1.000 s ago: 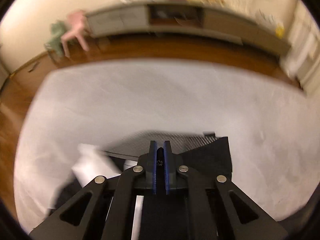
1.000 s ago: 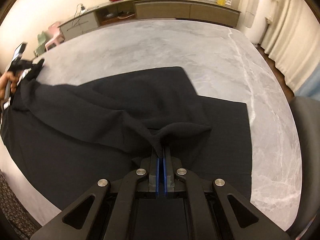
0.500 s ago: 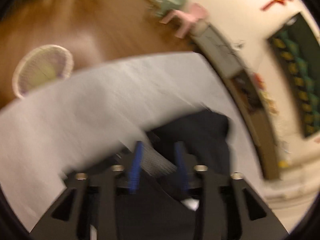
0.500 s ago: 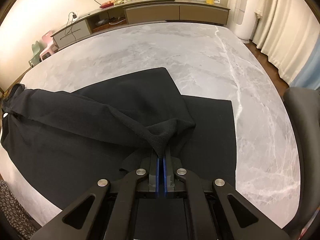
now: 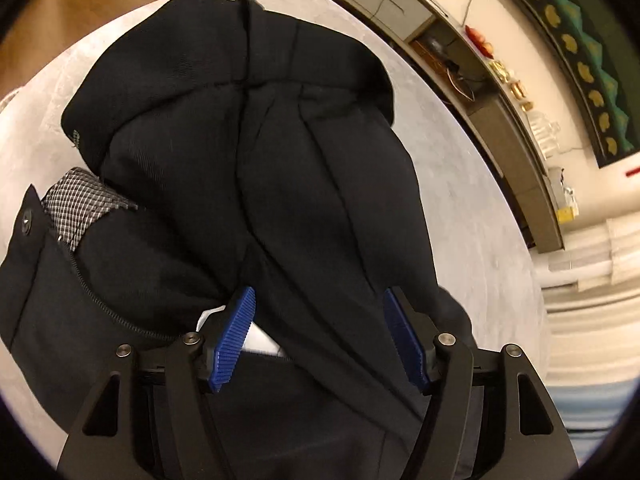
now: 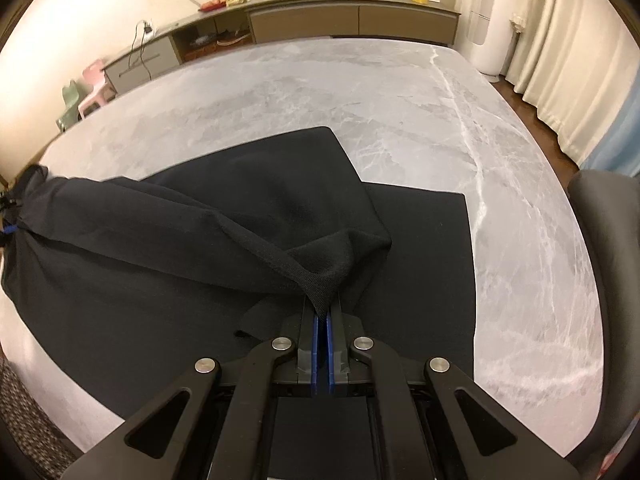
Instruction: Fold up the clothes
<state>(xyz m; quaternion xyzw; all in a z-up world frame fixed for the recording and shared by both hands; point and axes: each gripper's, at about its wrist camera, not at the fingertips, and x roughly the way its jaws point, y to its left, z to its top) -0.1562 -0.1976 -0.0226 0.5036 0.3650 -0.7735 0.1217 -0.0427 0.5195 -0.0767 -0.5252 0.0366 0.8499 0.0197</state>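
Observation:
Black trousers (image 6: 160,248) lie spread on the grey marble table (image 6: 360,92). My right gripper (image 6: 321,312) is shut on a raised fold of one trouser leg, which hangs just above the flat cloth. In the left wrist view the bunched waist end of the trousers (image 5: 248,140) fills the frame, with checked pocket lining (image 5: 76,200), a zip (image 5: 100,300) and a white label (image 5: 260,340) showing. My left gripper (image 5: 320,320) is opening. Its blue pads (image 5: 236,336) stand wide apart with black cloth lying loose between them, not pressed.
A long sideboard (image 6: 340,20) with small items runs along the far wall. Pink and green child chairs (image 6: 94,88) stand at the left, a white appliance (image 6: 492,32) and curtains (image 6: 580,60) at the right. A dark chair back (image 6: 608,220) is by the table's right edge.
My left gripper's jaws went from shut to wide apart, and its view swung from across the table onto the trousers' waist. The right gripper kept its pinch; the cloth's left end sank.

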